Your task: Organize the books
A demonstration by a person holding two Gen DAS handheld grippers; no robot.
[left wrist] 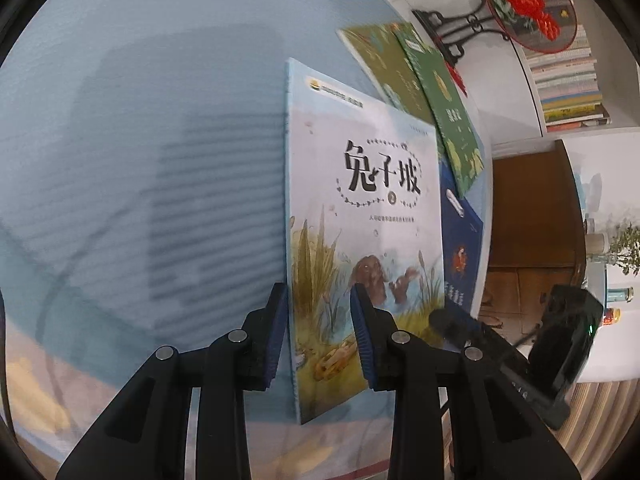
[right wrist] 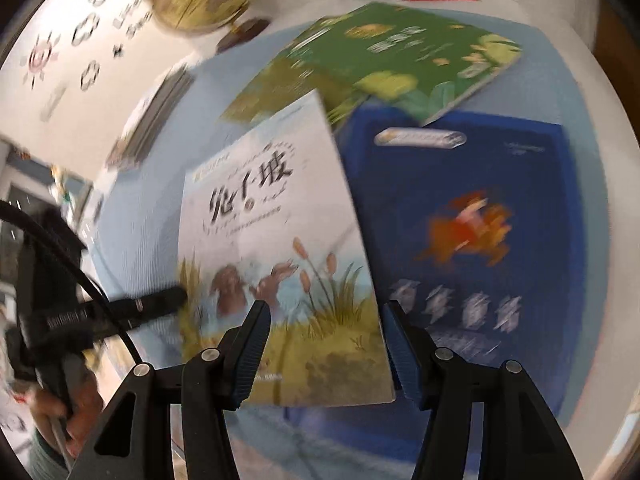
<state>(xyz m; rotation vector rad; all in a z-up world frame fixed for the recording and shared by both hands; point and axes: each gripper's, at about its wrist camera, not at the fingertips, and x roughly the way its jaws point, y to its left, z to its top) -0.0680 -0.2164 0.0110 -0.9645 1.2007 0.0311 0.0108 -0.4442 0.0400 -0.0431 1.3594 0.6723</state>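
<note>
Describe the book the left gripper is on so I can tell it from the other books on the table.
On the pale blue tablecloth, look nearest the grippers: the rabbit book lies beside the dark blue book, with the green books beyond. The left gripper straddles its spine edge. It alone has a pale cover with large black title characters above two brown rabbits among reeds.

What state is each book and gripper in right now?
rabbit book: its edge between the left gripper's fingers, lifted at an angle off the blue tabletop.
green books: two, overlapping, lying flat.
dark blue book: flat, a corner under the green books.
left gripper: shut on the rabbit book.
right gripper: open, fingers straddling the rabbit book's lower corner, no grip evident.
</note>
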